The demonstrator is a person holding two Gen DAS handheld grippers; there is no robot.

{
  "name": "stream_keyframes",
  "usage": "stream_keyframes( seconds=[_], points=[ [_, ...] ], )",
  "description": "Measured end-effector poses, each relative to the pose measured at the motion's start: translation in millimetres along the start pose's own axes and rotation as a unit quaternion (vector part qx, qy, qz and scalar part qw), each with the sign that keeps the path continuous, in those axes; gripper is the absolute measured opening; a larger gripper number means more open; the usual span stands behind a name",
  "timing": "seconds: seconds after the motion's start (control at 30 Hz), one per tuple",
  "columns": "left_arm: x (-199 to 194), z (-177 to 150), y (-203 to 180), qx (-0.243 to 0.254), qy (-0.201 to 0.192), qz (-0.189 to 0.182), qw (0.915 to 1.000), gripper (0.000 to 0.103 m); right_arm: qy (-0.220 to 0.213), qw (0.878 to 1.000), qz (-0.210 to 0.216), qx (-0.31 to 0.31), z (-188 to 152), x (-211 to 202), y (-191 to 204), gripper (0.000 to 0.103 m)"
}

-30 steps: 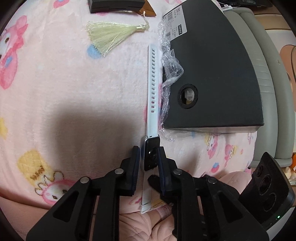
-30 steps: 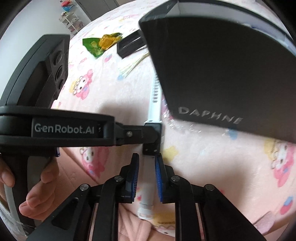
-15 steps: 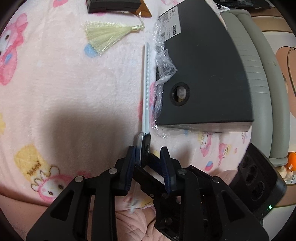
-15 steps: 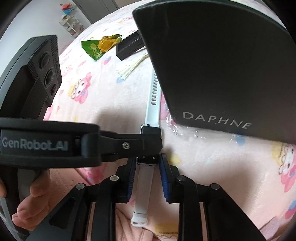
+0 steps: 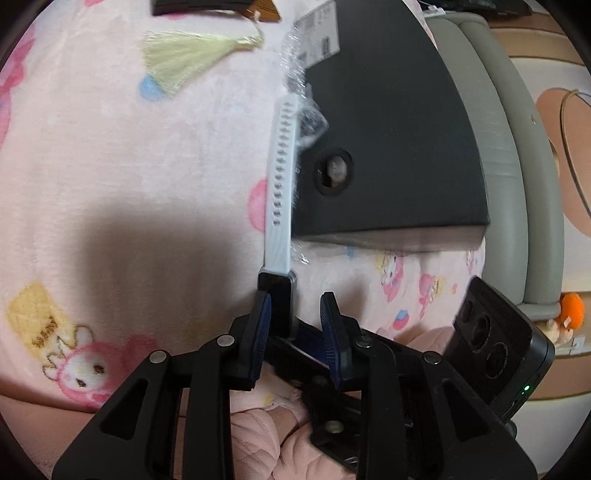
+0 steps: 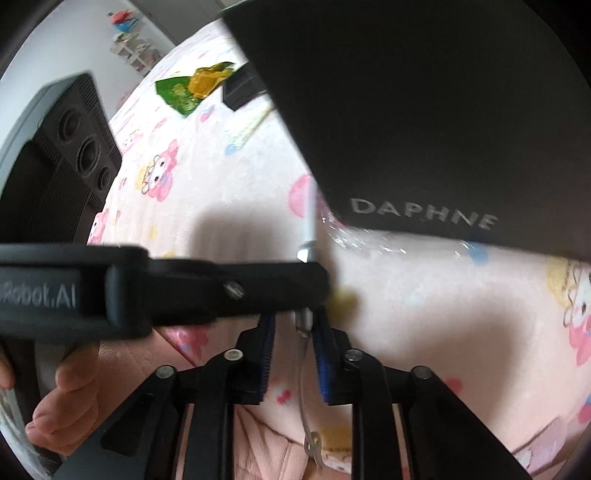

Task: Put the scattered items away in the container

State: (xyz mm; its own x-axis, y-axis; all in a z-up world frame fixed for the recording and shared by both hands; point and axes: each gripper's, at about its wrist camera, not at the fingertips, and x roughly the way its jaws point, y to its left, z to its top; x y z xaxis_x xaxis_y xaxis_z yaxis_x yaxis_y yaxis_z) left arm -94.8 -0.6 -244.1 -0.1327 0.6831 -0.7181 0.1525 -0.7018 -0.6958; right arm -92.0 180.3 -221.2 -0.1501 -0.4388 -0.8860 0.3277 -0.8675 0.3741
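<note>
A smartwatch with a white perforated strap (image 5: 280, 192) lies on the pink blanket along the left side of a black DAPHNE box (image 5: 391, 122). Its black body (image 5: 275, 295) sits against the left pad of my left gripper (image 5: 295, 308), whose jaws stand apart. In the right wrist view the watch (image 6: 307, 236) is turned edge-on, its lower strap passing between the pads of my right gripper (image 6: 293, 325). The right pad touches it and a gap shows on the left. The left gripper's finger crosses in front. The box (image 6: 424, 110) fills the upper right.
A pale yellow tassel (image 5: 184, 66) and a flat black item (image 5: 199, 5) lie beyond the watch. A green and orange wrapper (image 6: 192, 85) lies farther off. A grey padded bed edge (image 5: 517, 184) runs along the right.
The left gripper's jaws have opened wider around the watch body. In the right wrist view the watch has turned from flat to edge-on, between the right pads.
</note>
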Motion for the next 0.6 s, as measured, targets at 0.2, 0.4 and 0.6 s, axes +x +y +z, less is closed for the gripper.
stream_keyframes(
  seconds=[0.2,0.4,0.6],
  points=[
    [-0.8,7.4,3.2,-0.018,-0.02,0.013,0.9995,0.026,-0.011,0.996,-0.084,-0.022,1.7,-17.3,0.0,0.016],
    [5.5,20.1,5.6,-0.044,-0.035,0.006,0.9984,0.026,0.008,0.999,-0.035,-0.02,-1.1,-11.9,2.6,0.022],
    [14.4,25.2,8.0,-0.056,-0.04,0.015,0.9975,0.019,0.034,0.997,-0.054,-0.041,-4.5,10.4,9.5,0.035]
  ],
)
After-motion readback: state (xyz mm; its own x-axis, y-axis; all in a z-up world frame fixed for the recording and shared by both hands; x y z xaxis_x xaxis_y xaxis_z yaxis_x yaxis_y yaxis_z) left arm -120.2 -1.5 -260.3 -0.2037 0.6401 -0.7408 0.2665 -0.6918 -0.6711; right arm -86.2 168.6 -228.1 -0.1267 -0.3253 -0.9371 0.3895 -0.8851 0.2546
